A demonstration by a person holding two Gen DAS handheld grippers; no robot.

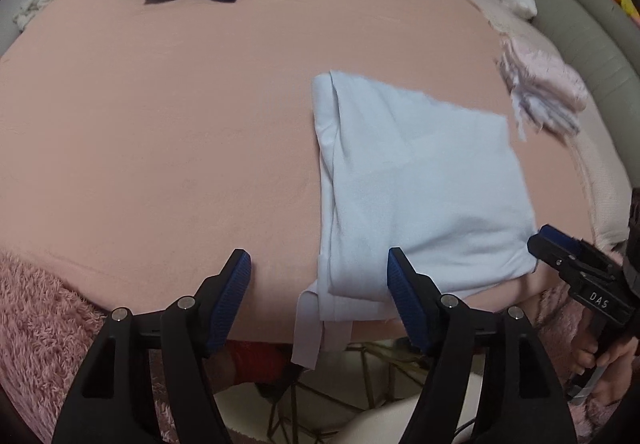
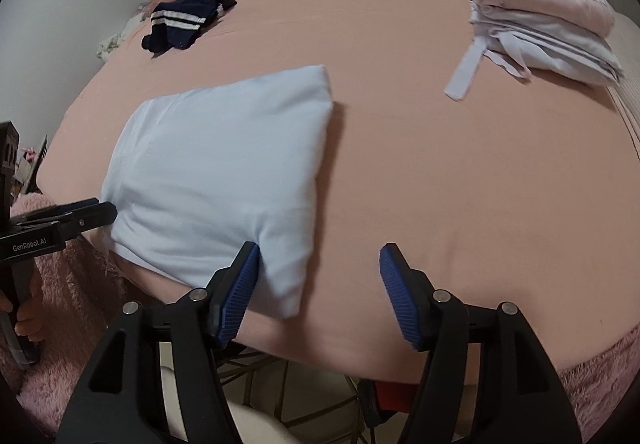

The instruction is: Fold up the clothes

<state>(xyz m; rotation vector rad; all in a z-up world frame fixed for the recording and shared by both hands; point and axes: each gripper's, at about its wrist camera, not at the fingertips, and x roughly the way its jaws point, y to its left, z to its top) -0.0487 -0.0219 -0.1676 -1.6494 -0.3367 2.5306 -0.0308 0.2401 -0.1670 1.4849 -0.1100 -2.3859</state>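
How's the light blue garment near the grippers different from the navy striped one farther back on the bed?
The light blue garment is folded into a flat, smooth rectangle; the navy garment lies crumpled in a loose heap. The light blue garment is plain, while the navy garment has white stripes. The light blue garment sits at the near edge between both open grippers; the navy garment lies far back, untouched. Both rest on the pink bed.

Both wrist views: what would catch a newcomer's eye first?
The pale blue folded garment at the near edge of the pink bed, both open tools flanking it. Next, the navy striped garment crumpled at the far left, and the folded stack far right.
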